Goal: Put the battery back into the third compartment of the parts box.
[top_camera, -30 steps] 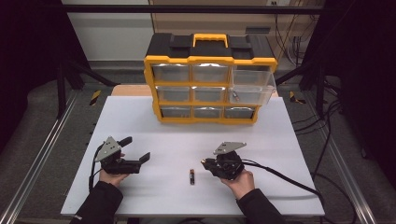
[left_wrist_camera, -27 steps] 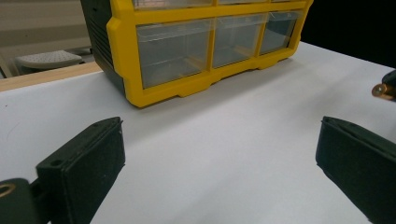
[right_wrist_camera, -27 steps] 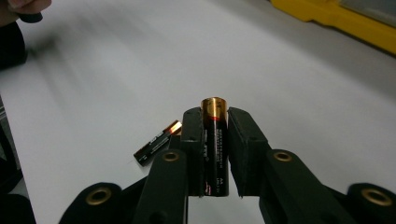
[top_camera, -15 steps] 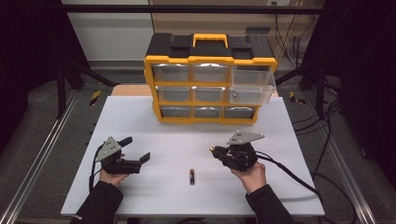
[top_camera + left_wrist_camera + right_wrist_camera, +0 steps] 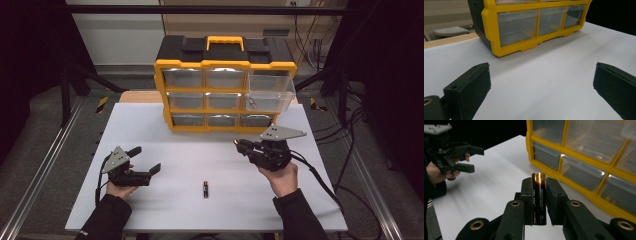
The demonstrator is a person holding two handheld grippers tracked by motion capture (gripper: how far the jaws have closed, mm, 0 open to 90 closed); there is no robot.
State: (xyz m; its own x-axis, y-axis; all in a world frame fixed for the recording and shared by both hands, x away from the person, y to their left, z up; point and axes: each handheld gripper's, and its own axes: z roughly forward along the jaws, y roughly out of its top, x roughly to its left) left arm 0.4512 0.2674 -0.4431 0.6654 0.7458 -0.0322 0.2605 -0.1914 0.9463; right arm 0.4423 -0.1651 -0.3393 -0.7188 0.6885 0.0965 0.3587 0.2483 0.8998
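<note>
White table [image 5: 150, 135] carries yellow-and-black drawer cabinet [image 5: 225, 85] at far edge, middle, its top-right drawer [image 5: 270, 90] pulled out. One battery [image 5: 205, 189] lies flat on table near front edge, well apart from cabinet.

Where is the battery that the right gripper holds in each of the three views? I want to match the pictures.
High view: the held battery is a small copper glint at the tip of the right gripper, right of centre, below the organizer.
Left gripper view: not in this picture.
Right gripper view: bottom centre, upright between the jaws.
Shared landmark: the yellow organizer, at top in all three views.
</note>
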